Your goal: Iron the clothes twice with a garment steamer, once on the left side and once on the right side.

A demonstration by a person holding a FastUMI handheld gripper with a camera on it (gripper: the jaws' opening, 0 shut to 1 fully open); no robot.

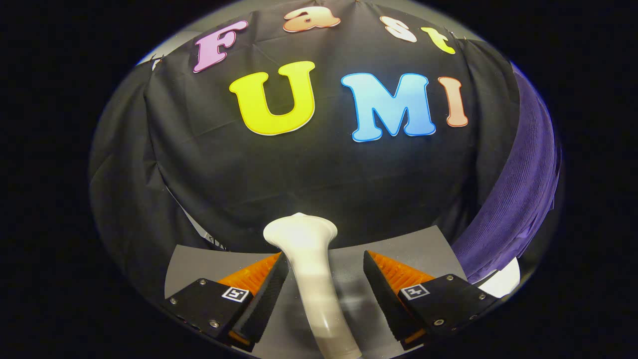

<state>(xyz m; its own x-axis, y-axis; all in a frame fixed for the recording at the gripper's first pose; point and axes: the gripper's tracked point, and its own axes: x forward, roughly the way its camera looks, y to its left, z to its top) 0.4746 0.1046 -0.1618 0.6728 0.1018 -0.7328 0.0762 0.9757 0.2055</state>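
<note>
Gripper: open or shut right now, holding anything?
Gripper: open; the white steamer stands between the fingers, close against one, clear of the other, not clamped.

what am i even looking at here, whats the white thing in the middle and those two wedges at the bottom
This is a wide-angle camera mounted on a handheld gripper, a two-finger tool a person carries. The two wedges are its fingers, pointing forward. The white thing standing between them is a garment steamer, with its flared head at the top. The left finger looks to be touching its handle, while a gap shows beside the right finger, so the gripper is open and not yet clamped on it. The steamer stands on a grey table. Behind is the booth's black cloth wall. The purple fabric off to the right is likely the garment to be steamed.
</note>
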